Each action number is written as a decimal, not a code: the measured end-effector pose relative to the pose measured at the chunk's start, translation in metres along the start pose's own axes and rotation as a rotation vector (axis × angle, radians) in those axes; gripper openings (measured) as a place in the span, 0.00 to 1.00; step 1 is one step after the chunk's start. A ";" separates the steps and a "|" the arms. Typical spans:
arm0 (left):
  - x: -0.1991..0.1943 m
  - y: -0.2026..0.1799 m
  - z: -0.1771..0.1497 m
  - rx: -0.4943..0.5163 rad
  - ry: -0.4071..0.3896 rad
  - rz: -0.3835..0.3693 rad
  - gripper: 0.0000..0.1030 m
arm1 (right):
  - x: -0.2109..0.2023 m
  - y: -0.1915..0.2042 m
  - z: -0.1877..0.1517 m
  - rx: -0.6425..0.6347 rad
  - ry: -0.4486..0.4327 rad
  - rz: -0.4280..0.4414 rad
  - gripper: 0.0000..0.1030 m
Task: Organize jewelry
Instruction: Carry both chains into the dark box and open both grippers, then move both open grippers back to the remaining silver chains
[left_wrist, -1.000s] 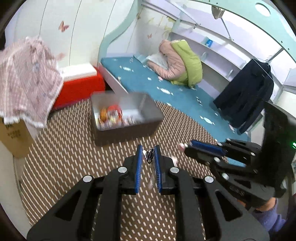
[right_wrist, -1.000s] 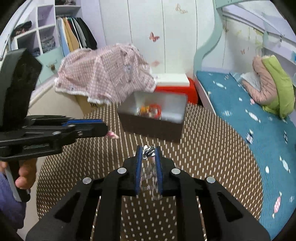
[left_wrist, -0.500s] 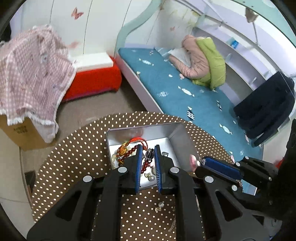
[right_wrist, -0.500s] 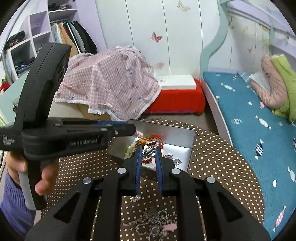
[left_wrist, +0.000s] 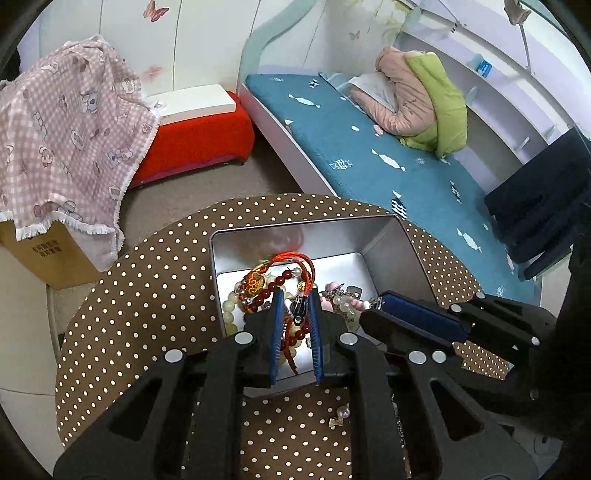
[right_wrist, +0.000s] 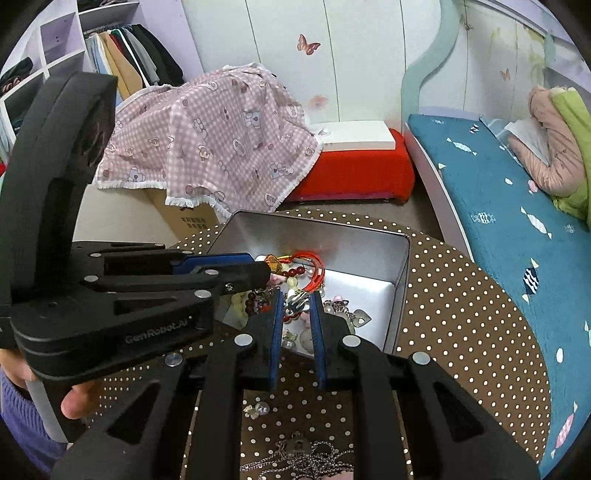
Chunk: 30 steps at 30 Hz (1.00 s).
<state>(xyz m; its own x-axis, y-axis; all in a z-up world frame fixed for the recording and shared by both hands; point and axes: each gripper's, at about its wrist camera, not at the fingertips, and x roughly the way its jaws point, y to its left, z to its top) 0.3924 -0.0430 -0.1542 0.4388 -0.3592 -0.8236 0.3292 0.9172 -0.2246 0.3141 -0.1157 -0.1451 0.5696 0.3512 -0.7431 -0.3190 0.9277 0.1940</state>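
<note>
Left wrist view: the left claw is pinched narrow on a small silvery jewelry piece, held over the open metal tin. Red bead bracelets and pale beads lie heaped inside the tin, which sits on the polka-dot worktop. From the right wrist, the right claw is likewise nipped on a silver charm above the tin. A chain necklace and a pearl earring lie on the worktop.

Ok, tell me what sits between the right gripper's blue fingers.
A small silver metal jewelry piece, pinched near the fingertips above the rectangular silver tin, shown in the right wrist view.
</note>
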 end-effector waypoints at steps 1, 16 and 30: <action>0.000 0.001 0.000 0.002 -0.001 0.003 0.14 | 0.001 0.000 0.000 0.002 0.003 0.002 0.13; -0.011 -0.005 -0.003 0.000 -0.009 -0.002 0.29 | 0.005 0.000 0.001 0.024 0.008 0.034 0.16; -0.088 -0.021 -0.042 0.027 -0.189 0.039 0.69 | -0.080 -0.010 -0.031 0.014 -0.127 0.013 0.58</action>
<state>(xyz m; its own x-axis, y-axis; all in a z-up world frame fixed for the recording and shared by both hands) 0.3115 -0.0237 -0.0987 0.6005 -0.3516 -0.7182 0.3300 0.9271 -0.1779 0.2486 -0.1563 -0.1075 0.6566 0.3759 -0.6539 -0.3174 0.9242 0.2125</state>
